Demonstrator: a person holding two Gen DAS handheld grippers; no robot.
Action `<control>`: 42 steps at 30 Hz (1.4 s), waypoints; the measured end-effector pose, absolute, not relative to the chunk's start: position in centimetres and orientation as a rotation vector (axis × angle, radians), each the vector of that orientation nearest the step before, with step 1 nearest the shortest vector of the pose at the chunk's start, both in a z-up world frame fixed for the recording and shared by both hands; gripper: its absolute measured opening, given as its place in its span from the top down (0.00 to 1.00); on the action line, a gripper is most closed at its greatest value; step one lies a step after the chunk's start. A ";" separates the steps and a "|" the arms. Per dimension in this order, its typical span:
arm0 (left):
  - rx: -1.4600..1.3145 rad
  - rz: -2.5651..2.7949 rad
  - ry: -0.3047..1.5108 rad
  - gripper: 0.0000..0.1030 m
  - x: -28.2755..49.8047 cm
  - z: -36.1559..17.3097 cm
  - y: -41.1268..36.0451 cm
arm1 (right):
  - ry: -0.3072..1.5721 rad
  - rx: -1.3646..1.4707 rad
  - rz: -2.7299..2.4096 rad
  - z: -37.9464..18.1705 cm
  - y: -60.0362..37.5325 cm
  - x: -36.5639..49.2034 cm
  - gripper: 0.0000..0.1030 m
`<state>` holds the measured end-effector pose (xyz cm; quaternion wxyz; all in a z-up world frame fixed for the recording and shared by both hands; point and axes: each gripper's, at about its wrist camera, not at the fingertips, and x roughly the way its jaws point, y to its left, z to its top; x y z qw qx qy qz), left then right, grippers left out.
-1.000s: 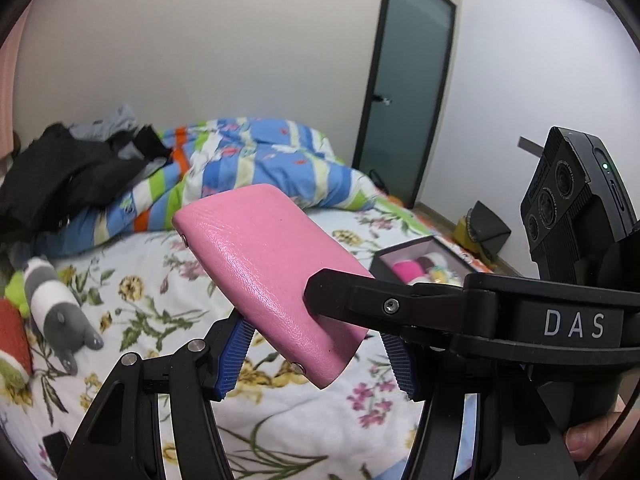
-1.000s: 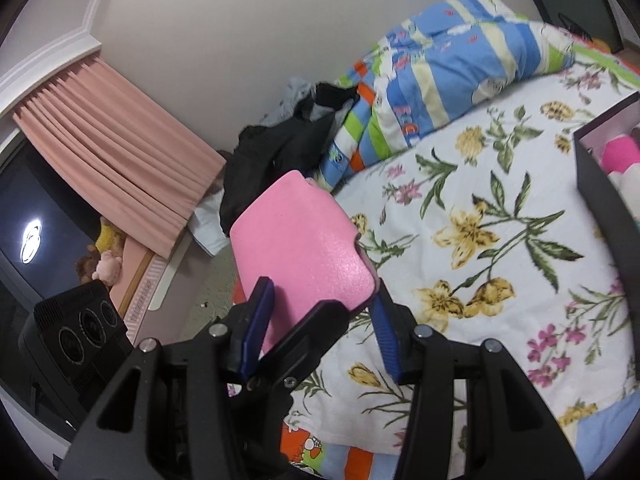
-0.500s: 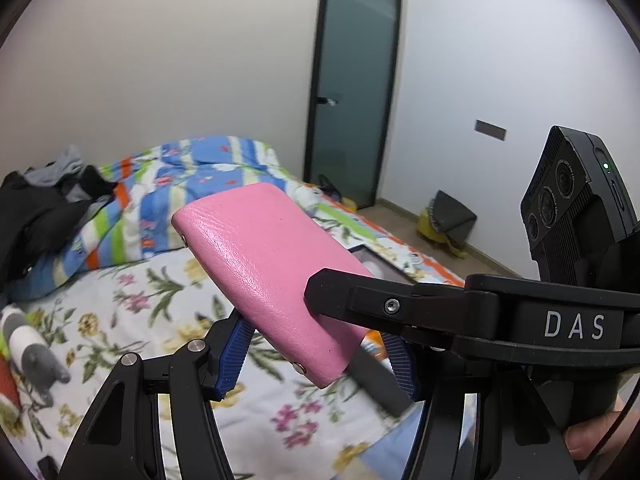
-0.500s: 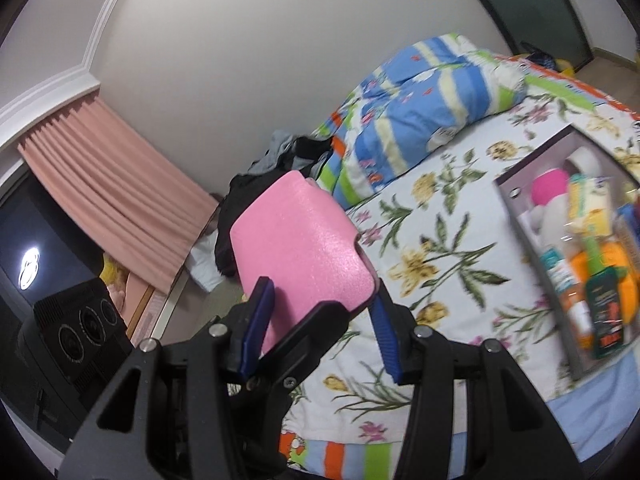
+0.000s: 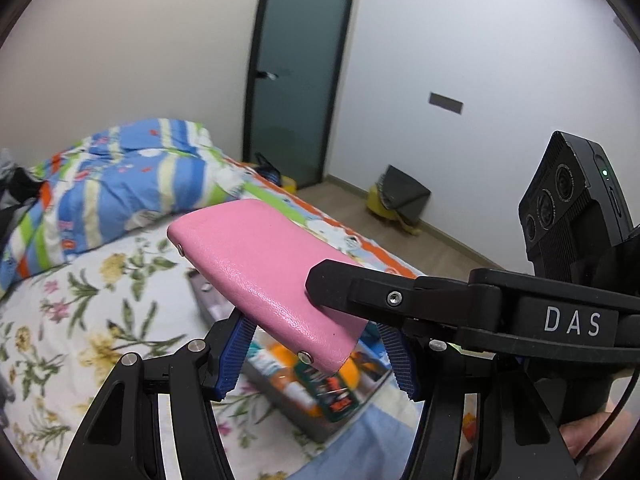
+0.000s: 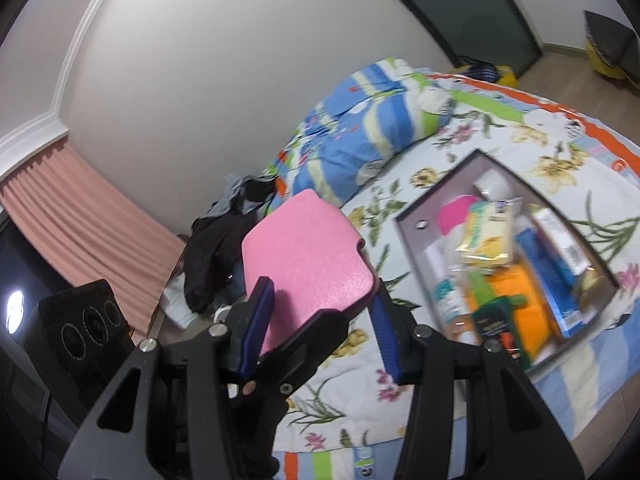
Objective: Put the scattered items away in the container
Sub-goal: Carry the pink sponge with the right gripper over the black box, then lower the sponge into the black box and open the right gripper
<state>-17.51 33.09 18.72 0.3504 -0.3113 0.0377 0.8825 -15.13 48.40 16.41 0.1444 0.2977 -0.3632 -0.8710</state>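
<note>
Pink leather-look flat pouch (image 5: 264,276), clamped by both the left gripper (image 5: 316,350) and right gripper (image 6: 320,328), may snag the crowded grey rectangular box (image 6: 416,236) at three o'clock.

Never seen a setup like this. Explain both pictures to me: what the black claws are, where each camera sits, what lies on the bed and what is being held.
No robot here: a person carries two hand-held grippers, and each has a fisheye camera that looks along its fingers. One picture is from the left gripper, the other from the right gripper. Both are closed on one pink pouch, each from its own side. Below lies a bed with a floral sheet, a striped quilt and dark clothes. The grey container on the sheet already holds bottles, packets and an orange item. The pouch is probably going there.
</note>
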 end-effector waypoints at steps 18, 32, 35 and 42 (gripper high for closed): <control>-0.952 2.184 0.155 0.40 -21.0 10.8 40.6 | -1.187 0.984 -2.489 7.9 55.3 -18.6 0.53; -1.011 2.149 0.146 0.40 -21.9 9.2 41.3 | -1.216 1.012 -2.471 6.0 56.0 -19.4 0.49; -1.023 2.171 0.207 0.40 -21.7 8.6 41.5 | -1.239 1.014 -2.489 5.7 56.2 -19.2 0.22; -0.988 2.195 0.257 0.24 -21.2 8.8 41.6 | -1.242 0.976 -2.520 5.9 56.7 -18.8 0.19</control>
